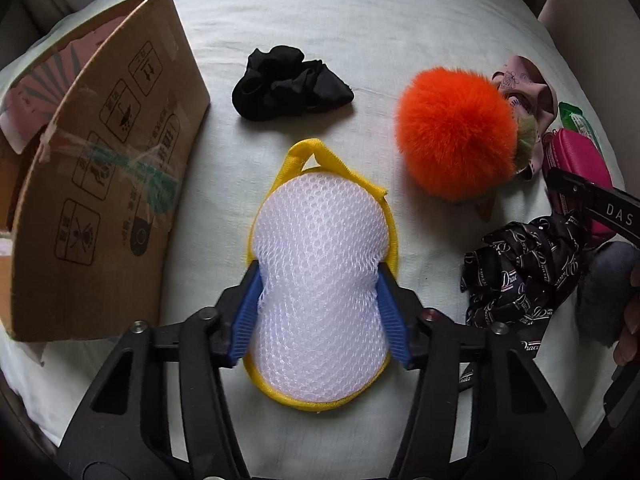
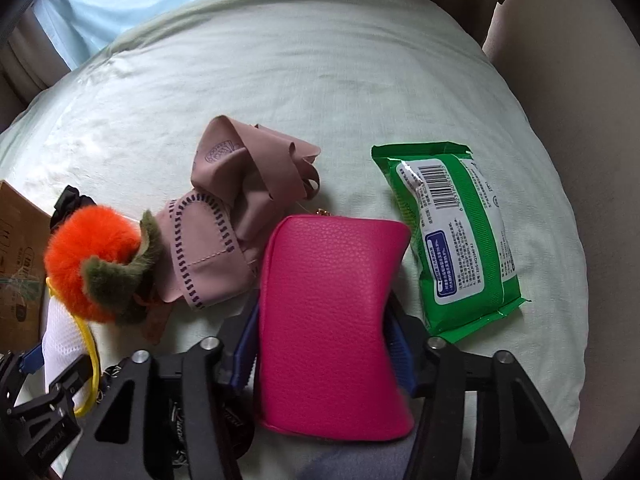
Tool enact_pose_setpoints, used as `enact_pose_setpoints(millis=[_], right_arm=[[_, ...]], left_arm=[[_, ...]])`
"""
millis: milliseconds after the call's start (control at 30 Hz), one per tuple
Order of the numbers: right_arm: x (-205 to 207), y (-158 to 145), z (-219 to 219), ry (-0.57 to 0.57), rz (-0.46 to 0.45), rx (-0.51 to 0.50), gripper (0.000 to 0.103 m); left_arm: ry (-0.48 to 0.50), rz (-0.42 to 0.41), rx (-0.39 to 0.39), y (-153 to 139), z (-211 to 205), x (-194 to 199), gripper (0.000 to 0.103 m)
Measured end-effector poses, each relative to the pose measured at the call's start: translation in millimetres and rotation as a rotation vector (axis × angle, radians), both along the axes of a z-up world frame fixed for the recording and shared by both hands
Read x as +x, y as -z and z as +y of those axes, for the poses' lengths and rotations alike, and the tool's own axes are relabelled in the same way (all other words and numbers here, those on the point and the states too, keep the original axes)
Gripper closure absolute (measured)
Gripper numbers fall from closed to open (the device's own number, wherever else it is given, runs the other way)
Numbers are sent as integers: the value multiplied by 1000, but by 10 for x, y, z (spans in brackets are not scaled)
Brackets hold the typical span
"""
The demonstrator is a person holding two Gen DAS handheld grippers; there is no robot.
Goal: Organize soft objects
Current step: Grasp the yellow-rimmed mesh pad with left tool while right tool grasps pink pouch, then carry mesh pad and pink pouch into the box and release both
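Both tongs clamped on soft items, grasp step done, lift is next.

Left gripper [image 1: 318, 304] pinches the white mesh sponge [image 1: 320, 280] at its waist, sides dented in; right gripper [image 2: 322, 348] squeezes the pink pouch [image 2: 332, 320] the same way, both lying on the pale bedsheet [image 1: 360, 32]. Cardboard box [image 1: 100, 168] stands just left of the left tongs, likely the drop target: raise both straight up, then carry across. Orange pompom [image 1: 456, 132], black scrunchie [image 1: 288, 84], patterned scarf [image 1: 520, 272], pink cloth [image 2: 224, 220], green wipes pack [image 2: 452, 232] remain. Curtains behind bed.
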State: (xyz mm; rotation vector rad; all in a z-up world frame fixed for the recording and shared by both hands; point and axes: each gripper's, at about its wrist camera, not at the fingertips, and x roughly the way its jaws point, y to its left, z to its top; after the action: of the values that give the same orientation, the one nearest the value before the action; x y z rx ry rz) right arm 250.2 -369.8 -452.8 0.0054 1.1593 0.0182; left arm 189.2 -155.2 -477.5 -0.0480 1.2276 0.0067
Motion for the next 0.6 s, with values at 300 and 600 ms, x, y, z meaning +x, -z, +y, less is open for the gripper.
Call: enact_pose_setpoints(millis=[300, 600], right_arm=[[-82, -260, -31, 2, -27, 44, 62], [-268, -1102, 84, 5, -123, 68, 63]], left_arm=[[16, 0, -8, -320, 29, 74, 65], [68, -89, -40, -1177, 22, 10, 65]])
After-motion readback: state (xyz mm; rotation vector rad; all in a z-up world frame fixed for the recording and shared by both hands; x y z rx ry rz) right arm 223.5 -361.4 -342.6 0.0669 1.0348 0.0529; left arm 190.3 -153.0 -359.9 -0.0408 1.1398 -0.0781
